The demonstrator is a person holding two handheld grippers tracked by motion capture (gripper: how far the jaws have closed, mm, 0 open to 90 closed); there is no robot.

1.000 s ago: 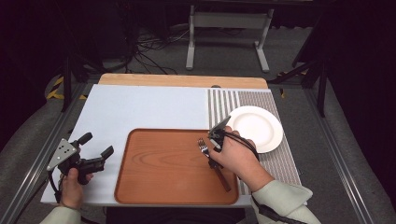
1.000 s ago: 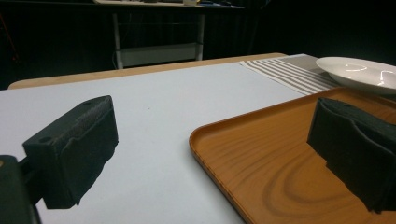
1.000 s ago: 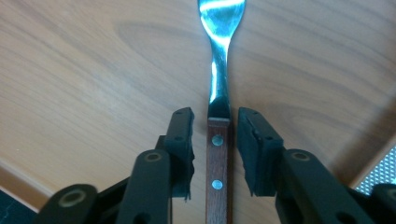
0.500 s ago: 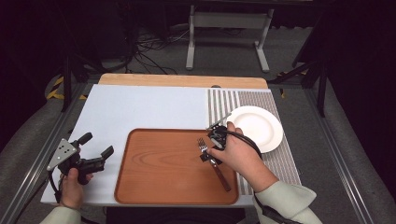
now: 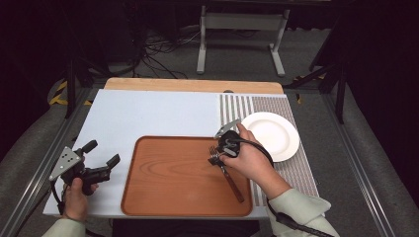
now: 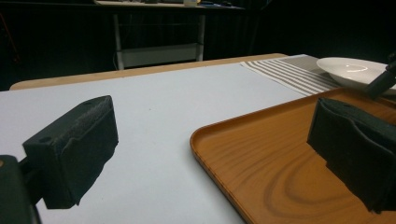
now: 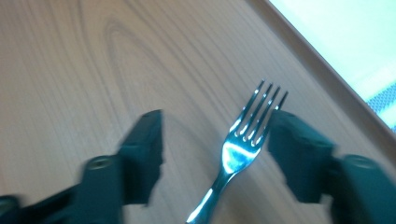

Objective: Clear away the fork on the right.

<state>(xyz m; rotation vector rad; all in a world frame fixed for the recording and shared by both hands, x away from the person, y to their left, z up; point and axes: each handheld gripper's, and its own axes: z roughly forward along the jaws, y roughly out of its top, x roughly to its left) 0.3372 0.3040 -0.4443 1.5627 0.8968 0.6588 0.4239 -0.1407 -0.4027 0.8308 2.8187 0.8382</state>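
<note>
Fork (image 7: 236, 156): polished metal, four tines, dark handle; lies flat on wooden tray (image 5: 168, 197), near its right edge. Right claw (image 7: 215, 154): jaws just closing, straddling fork head, right pad close against tines, left pad clear. Left claw (image 6: 210, 154): wide, nothing between pads, over pale worktop (image 5: 148, 113) at tray's left rim. White plate (image 5: 274, 133) on striped mat (image 5: 296, 173), right of tray.

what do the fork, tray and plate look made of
Fork: polished metal head, likely steel, mirror glints on the tines; dark handle in the high view, material unclear. Tray: wood or wood-look laminate, reddish brown with grain rings, smooth satin surface. Plate: white and glossy, probably ceramic, though melamine would look alike.
</note>
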